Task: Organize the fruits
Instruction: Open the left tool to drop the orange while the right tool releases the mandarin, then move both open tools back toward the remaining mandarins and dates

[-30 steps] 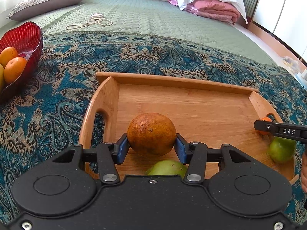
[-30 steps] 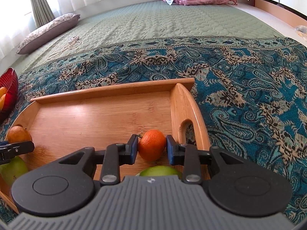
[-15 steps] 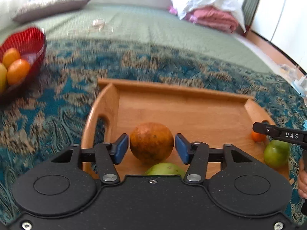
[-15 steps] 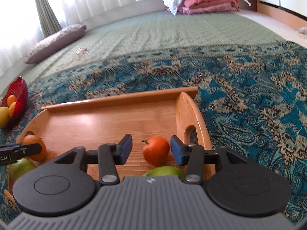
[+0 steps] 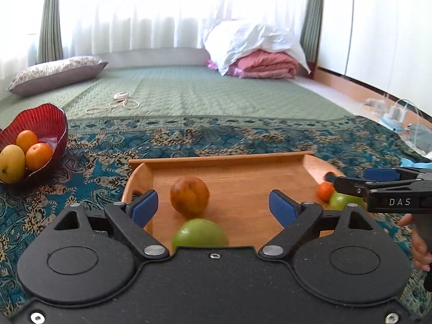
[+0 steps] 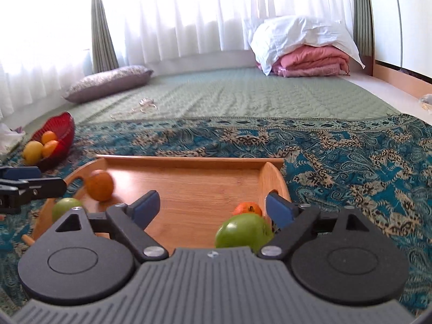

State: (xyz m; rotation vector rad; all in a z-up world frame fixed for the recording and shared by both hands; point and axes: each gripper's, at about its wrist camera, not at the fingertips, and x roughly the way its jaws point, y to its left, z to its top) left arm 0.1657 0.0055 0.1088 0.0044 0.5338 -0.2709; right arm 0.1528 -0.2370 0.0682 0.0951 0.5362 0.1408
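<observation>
Leftmost, red bowl (image 5: 58,124): it is being seen on the patterned blue cloth (image 5: 243,140), well apart from the tray; two oranges and a yellow fruit (image 5: 11,163) are being held in it.
Wooden tray (image 5: 224,160): it is being rested on the same cloth, with a handle wall at each end.
Left gripper (image 5: 213,206): its blue-padded fingers are being held wide apart above the tray's left end; nothing is being gripped.
Large orange (image 5: 189,196): it is being left on the tray floor between the spread fingers, touched by neither, slightly blurred.
Left green fruit (image 5: 200,232): it is being seen just in front of the large orange, near the tray's front edge, partly hidden by the gripper body.
Right gripper (image 6: 212,207): its fingers are likewise being held spread above the tray's right end; nothing is being clasped.
Small orange (image 6: 247,208): it is being left on the tray close beside the right handle wall, near the right finger, apart from the left one.
Right green fruit (image 6: 243,232): it is being seen directly in front of the small orange; whether they touch cannot be told.
</observation>
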